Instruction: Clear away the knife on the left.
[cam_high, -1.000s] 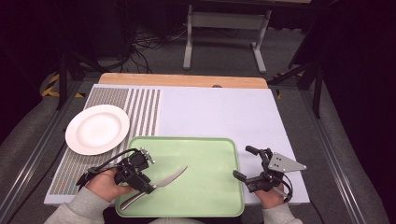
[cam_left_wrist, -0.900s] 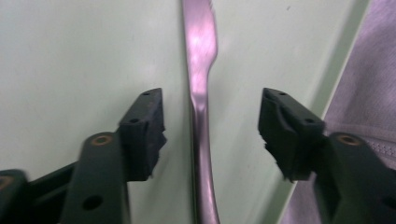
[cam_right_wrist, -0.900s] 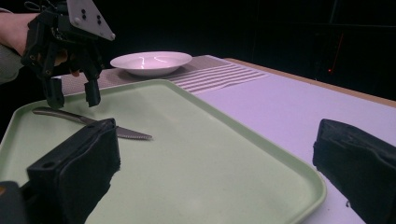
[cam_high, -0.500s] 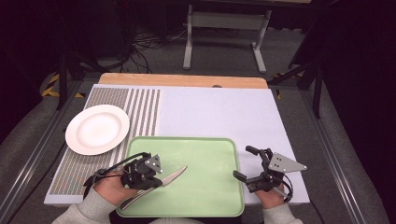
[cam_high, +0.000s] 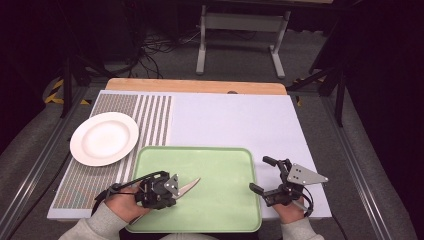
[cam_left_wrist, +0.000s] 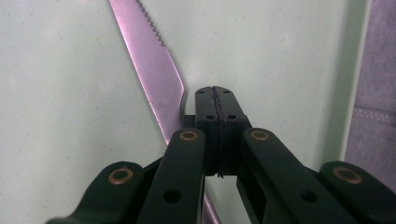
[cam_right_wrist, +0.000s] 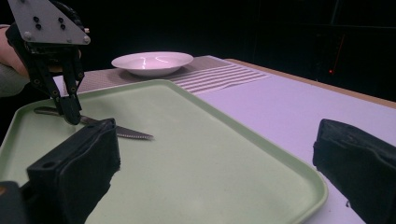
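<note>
1. Near edge. The left gripper (cam_high: 173, 196) stands over the near left part of the green tray (cam_high: 200, 149), pointing down at the tray floor. In the left gripper view its jaws are closed pad against pad, with no gap and nothing visible between the tips. The right gripper (cam_high: 259, 174) rests just off the tray's right rim, over the white table cover (cam_high: 235, 120). Its jaws stand wide apart and hold nothing.

2. Tray floor. The knife (cam_high: 190, 185) lies flat in the tray's near left quarter, with the serrated blade running toward the tray's centre. In the left gripper view the blade (cam_left_wrist: 154, 70) passes just beside the closed tips and under the left jaw link. In the right gripper view the left gripper's tips (cam_right_wrist: 72, 116) sit where blade and handle meet. We cannot tell whether the knife is pinched or merely touched.

3. Beyond the tray. The white plate (cam_high: 104, 138) sits empty off the tray's far left corner, on the striped mat (cam_high: 150, 120).

4. Progress. We judge the work to be at the pick-up stage. The approach is done and the jaws are closed, but the knife is not yet lifted. Confirming the grip, lifting the knife and carrying it off the tray remain.
</note>
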